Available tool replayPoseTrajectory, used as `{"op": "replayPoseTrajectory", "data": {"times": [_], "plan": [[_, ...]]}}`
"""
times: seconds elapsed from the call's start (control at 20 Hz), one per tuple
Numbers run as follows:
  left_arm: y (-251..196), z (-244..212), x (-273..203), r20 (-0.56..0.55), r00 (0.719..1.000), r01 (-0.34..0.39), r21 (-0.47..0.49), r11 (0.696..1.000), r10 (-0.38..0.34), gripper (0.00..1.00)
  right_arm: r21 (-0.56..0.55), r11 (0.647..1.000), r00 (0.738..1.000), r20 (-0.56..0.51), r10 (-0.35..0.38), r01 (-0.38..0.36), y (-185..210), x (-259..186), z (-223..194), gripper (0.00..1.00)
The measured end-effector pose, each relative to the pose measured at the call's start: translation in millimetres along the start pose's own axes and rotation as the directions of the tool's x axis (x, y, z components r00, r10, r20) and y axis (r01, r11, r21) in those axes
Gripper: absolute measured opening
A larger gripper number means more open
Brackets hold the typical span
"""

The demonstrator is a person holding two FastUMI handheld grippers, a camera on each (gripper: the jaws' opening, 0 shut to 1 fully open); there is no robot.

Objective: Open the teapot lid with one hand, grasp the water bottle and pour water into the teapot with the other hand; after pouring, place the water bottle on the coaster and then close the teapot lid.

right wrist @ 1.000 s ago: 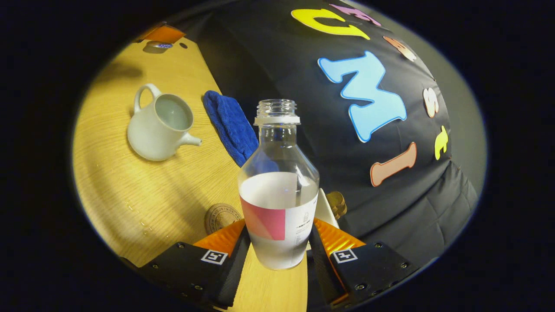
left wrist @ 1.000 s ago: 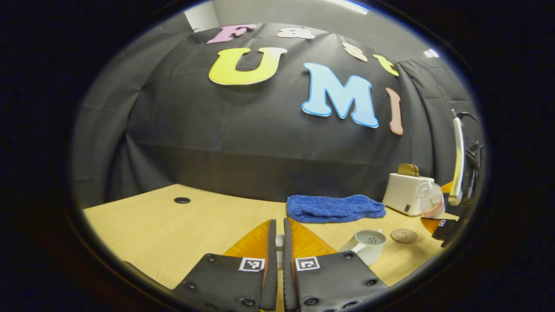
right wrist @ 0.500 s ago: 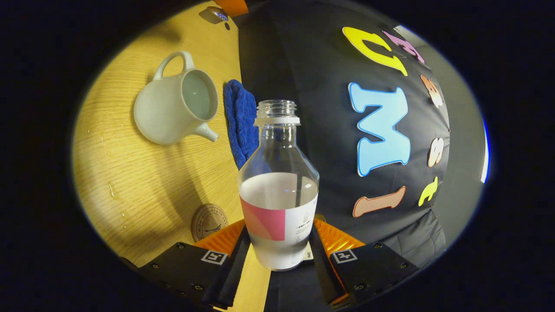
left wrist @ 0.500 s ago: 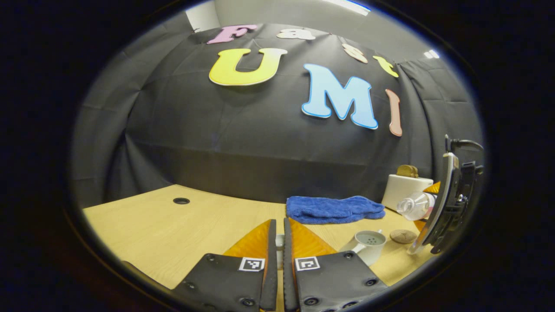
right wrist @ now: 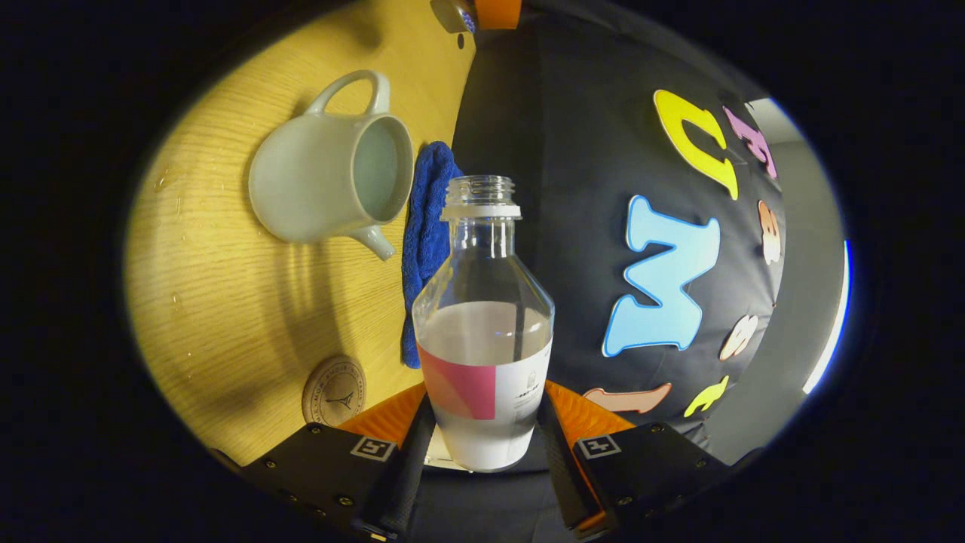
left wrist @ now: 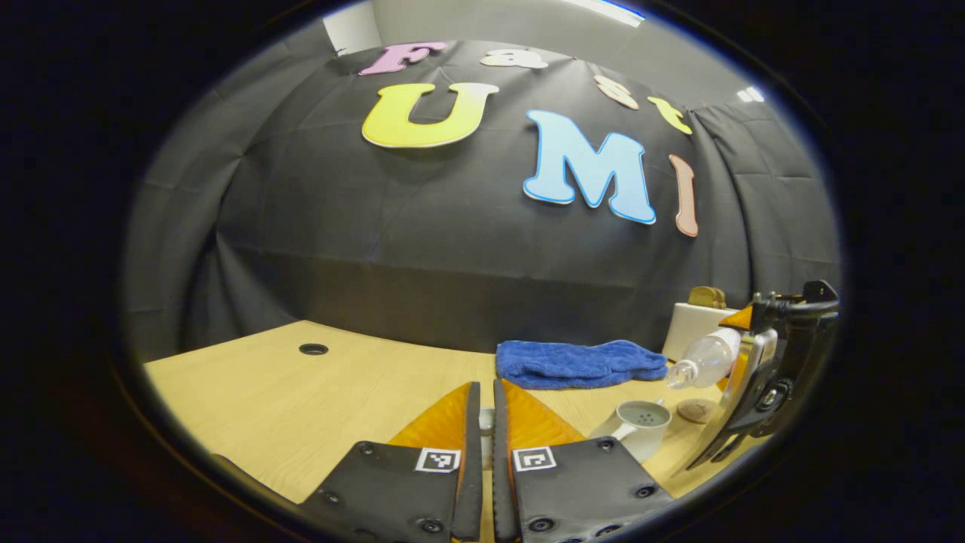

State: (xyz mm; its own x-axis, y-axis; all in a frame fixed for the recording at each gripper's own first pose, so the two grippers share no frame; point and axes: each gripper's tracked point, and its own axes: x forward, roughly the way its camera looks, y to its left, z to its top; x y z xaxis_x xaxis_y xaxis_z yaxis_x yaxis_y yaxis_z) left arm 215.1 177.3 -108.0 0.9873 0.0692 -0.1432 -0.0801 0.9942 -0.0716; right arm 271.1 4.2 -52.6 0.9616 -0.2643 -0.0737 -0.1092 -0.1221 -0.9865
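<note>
My right gripper (right wrist: 486, 392) is shut on a clear, uncapped water bottle (right wrist: 482, 332) with a pink and white label, about half full. In the left gripper view the bottle (left wrist: 705, 360) lies tilted, its mouth pointing at the white teapot (left wrist: 641, 426), a little above and right of it. The teapot (right wrist: 332, 188) stands open on the table, handle away from the bottle. A round wooden coaster (right wrist: 334, 392) lies near it, also seen as the coaster (left wrist: 697, 410) behind the pot. My left gripper (left wrist: 482, 388) is shut low over the table, a small pale piece of the teapot lid (left wrist: 486, 426) between its fingers.
A blue towel (left wrist: 580, 362) lies by the back wall, behind the teapot. A white toaster (left wrist: 697, 324) with bread in it stands at the right rear. The wooden table (left wrist: 301, 400) has a cable hole (left wrist: 313, 349) at the left. Water drops speckle the table (right wrist: 181, 249).
The right gripper has tipped the bottle further over and brought its mouth closer to the teapot. The left gripper has stayed where it was.
</note>
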Motion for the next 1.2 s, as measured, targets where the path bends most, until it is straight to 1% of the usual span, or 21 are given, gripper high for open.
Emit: {"op": "replayPoseTrajectory", "data": {"times": [0.2, 0.3, 0.45, 0.5, 0.55, 0.6, 0.65, 0.85, 0.9, 1.0, 1.05, 1.1, 1.15, 1.2], "plan": [[-0.1, 0.2, -0.1, 0.001, 1.0, 0.002, -0.008, 1.0, -0.001, 0.12, -0.087, 0.996, 1.0, 0.011, -0.016, 0.017, -4.8, 0.8, -0.3, 0.72], [0.5, 0.5, 0.4, 0.002, 1.0, 0.003, -0.011, 1.0, -0.003, 0.12, -0.115, 0.993, 0.999, 0.015, -0.036, 0.037, -10.8, 2.8, 0.0, 0.72], [1.9, 0.8, 1.0, 0.002, 1.0, 0.004, -0.017, 1.0, -0.004, 0.12, -0.143, 0.989, 0.999, 0.017, -0.043, 0.045, -11.0, 5.4, -0.1, 0.72], [1.8, 0.4, -0.3, 0.002, 1.0, 0.005, -0.019, 1.0, -0.005, 0.14, -0.151, 0.987, 0.999, 0.02, -0.047, 0.049, -12.9, 6.0, 1.0, 0.72], [1.6, 1.5, -0.4, 0.002, 1.0, 0.004, -0.021, 1.0, -0.004, 0.14, -0.161, 0.985, 0.998, 0.021, -0.055, 0.058, -13.0, 5.9, 0.6, 0.72], [2.6, 0.8, -0.1, 0.002, 1.0, 0.004, -0.022, 1.0, -0.004, 0.12, -0.173, 0.983, 0.998, 0.025, -0.064, 0.067, -14.9, 5.9, 1.2, 0.72], [2.3, 0.9, 0.0, 0.001, 1.0, 0.005, -0.024, 1.0, -0.005, 0.15, -0.186, 0.979, 0.997, 0.029, -0.077, 0.082, -17.5, 5.2, 2.6, 0.72], [2.4, 2.1, -0.7, 0.001, 1.0, 0.006, -0.026, 1.0, -0.006, 0.15, -0.268, 0.951, 0.988, 0.068, -0.142, 0.155, -29.7, 3.7, 7.7, 0.72], [2.4, 1.6, 0.4, 0.001, 1.0, 0.007, -0.027, 1.0, -0.007, 0.15, -0.284, 0.945, 0.986, 0.078, -0.148, 0.165, -30.9, 3.2, 8.6, 0.72], [1.8, 2.0, 1.7, 0.001, 1.0, 0.007, -0.029, 1.0, -0.007, 0.15, -0.292, 0.944, 0.987, 0.086, -0.137, 0.156, -30.6, 4.6, 10.5, 0.72], [2.0, 1.7, 1.6, 0.001, 1.0, 0.008, -0.03, 1.0, -0.008, 0.12, -0.298, 0.941, 0.986, 0.09, -0.138, 0.159, -31.3, 4.3, 10.6, 0.72], [2.4, 1.2, 1.4, 0.0, 1.0, 0.008, -0.031, 0.999, -0.008, 0.14, -0.309, 0.936, 0.985, 0.098, -0.142, 0.166, -33.3, 3.6, 11.4, 0.72], [2.6, 2.3, 1.6, 0.001, 1.0, 0.008, -0.031, 0.999, -0.008, 0.15, -0.318, 0.932, 0.983, 0.106, -0.148, 0.174, -34.4, 4.5, 13.1, 0.72], [3.0, 0.8, 2.1, -0.001, 1.0, 0.008, -0.03, 1.0, -0.008, 0.11, -0.33, 0.926, 0.981, 0.116, -0.153, 0.184, -35.8, 4.1, 14.7, 0.72]]}}
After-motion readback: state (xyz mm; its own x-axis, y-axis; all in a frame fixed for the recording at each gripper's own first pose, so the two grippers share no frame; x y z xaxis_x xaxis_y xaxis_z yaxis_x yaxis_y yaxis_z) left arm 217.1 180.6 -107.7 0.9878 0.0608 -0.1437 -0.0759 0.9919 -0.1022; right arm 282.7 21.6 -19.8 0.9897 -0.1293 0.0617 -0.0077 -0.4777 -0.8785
